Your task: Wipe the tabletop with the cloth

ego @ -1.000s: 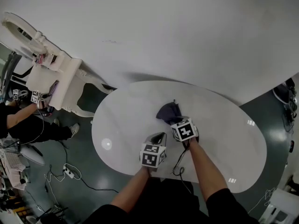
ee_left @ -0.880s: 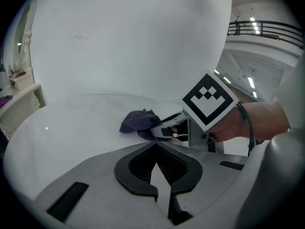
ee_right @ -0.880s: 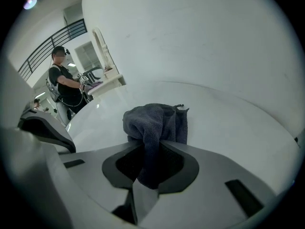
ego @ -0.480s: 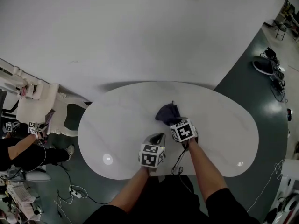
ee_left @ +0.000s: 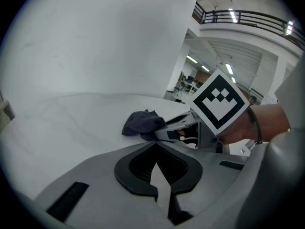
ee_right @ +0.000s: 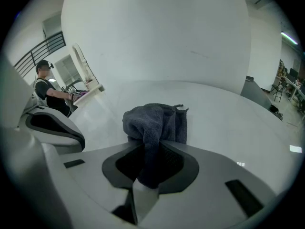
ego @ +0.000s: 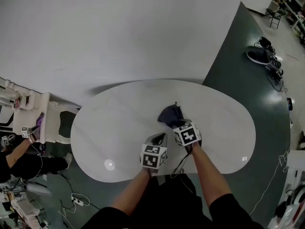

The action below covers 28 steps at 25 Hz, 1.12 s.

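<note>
Cloth in right gripper, on tabletop

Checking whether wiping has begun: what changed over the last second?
The right claw and the cloth it pinches seem to have slid slightly rightward across the table, as the head camera swung too. Nothing was taken or let go: the right claw stays shut on the cloth, the left claw shut and empty beside it.

cloth: dark grey, bunched | fold pinched in right claw | rest lying on white oval tabletop
</note>
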Each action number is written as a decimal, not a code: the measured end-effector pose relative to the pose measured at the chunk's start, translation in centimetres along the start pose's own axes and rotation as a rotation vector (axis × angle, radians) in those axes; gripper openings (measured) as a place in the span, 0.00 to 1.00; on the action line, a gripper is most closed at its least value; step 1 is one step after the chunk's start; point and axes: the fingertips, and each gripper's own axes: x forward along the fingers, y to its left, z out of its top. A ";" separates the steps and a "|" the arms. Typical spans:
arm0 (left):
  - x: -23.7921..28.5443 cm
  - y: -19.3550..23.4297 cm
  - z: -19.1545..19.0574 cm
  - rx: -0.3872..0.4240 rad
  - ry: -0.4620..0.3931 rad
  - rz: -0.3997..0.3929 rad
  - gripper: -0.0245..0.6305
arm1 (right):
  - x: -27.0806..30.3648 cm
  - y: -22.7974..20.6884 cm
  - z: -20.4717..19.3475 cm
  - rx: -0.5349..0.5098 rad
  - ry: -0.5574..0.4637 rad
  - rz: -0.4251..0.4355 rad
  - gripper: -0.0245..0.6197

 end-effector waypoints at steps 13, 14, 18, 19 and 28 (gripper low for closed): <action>-3.6 4.0 -3.2 -0.177 -0.034 0.180 0.05 | 2.0 5.1 0.7 -0.135 0.052 0.066 0.13; -4.3 4.6 -3.3 -0.192 -0.041 0.196 0.05 | 2.4 6.2 1.1 -0.150 0.058 0.082 0.13; -7.0 8.2 -4.3 -0.249 -0.075 0.252 0.05 | 5.0 10.8 2.2 -0.222 0.080 0.126 0.13; -7.8 9.2 -4.7 -0.262 -0.082 0.266 0.05 | 5.6 12.1 2.5 -0.240 0.088 0.137 0.13; -16.1 20.4 -12.2 -0.407 -0.107 0.375 0.05 | 13.8 25.3 4.9 -0.362 0.137 0.206 0.13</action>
